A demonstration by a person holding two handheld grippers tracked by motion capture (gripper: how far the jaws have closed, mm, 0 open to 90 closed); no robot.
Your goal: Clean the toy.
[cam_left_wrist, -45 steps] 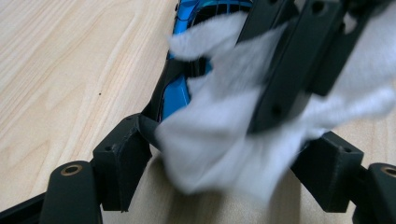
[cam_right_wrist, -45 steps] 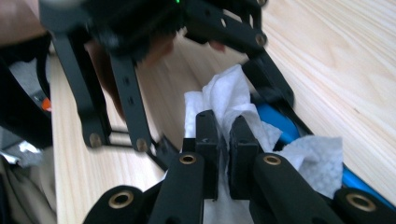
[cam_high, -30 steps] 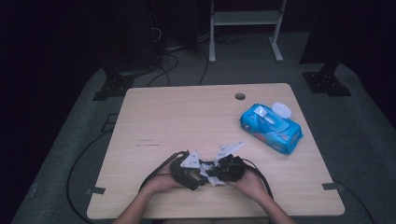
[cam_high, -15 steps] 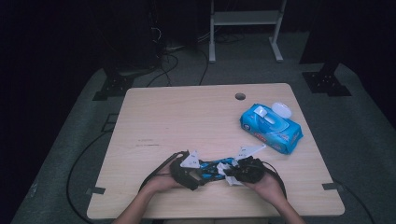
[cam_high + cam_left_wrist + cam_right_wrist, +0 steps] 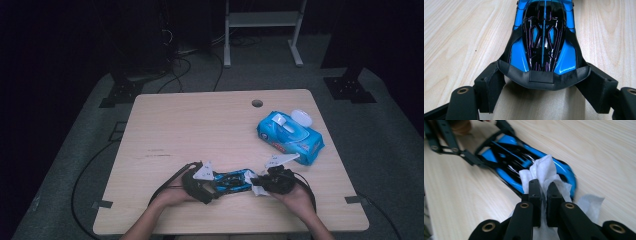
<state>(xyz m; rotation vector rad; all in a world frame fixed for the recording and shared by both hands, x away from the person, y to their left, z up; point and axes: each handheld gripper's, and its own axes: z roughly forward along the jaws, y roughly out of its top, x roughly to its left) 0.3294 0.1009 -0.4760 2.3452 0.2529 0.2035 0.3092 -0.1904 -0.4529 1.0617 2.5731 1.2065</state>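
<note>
A blue and black toy car lies on the wooden table near its front edge. My left gripper is shut on the car's rear end; in the left gripper view its jaws press both sides of the black rear wing of the car. My right gripper is shut on a crumpled white wipe. In the right gripper view the wipe rests on the front part of the car, pinched by the gripper. The left gripper holds the car's far end there.
A blue pack of wet wipes with its white lid flipped open lies at the table's right side. A small round hole sits near the far edge. Cables trail from both grippers off the front of the table.
My right gripper has slid to the right along the car with the wipe, baring more of the blue body. The left gripper and the car have stayed put.
</note>
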